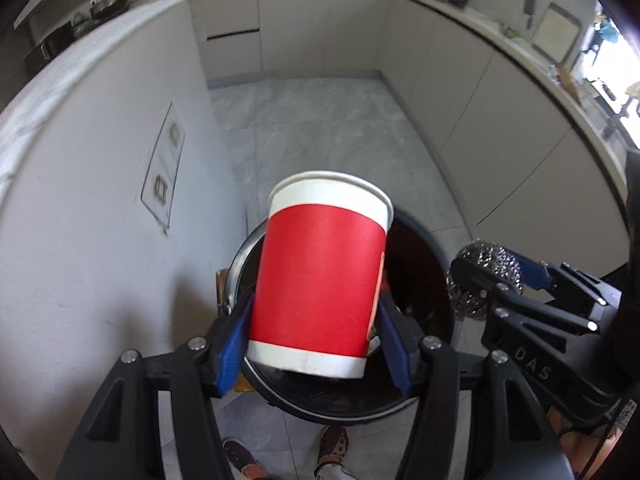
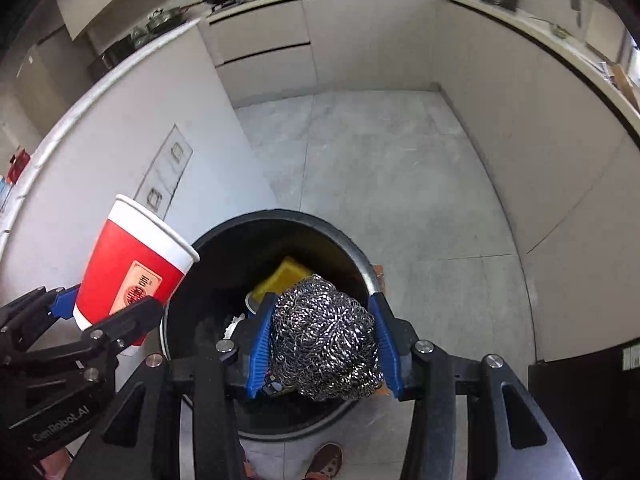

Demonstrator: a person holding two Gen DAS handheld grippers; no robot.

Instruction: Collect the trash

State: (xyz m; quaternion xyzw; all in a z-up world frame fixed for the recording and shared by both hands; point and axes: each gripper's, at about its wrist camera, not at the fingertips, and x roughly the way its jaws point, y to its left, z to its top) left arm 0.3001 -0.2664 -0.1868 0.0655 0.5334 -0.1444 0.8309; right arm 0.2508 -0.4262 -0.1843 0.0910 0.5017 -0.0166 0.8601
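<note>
My left gripper (image 1: 316, 316) is shut on a red and white paper cup (image 1: 320, 276), rim pointing away, held above the left rim of a round black trash bin (image 1: 436, 256). In the right wrist view the same cup (image 2: 132, 268) sits at the left beside the bin (image 2: 360, 256). A steel wool scrubber (image 2: 324, 340) is clamped between the blue pads of my right gripper (image 2: 320, 340), directly over the bin's opening. That scrubber (image 1: 486, 268) and the right gripper (image 1: 496, 276) also show at the right of the left wrist view. Inside the bin lie a yellow sponge (image 2: 286, 276) and some white scraps.
The bin stands on a grey tiled floor (image 2: 380, 160) beside a white island wall (image 1: 100, 200) with a socket panel. Pale cabinets (image 2: 520, 120) curve along the back and right under a cluttered counter. A person's shoes (image 1: 332, 452) are just below the bin.
</note>
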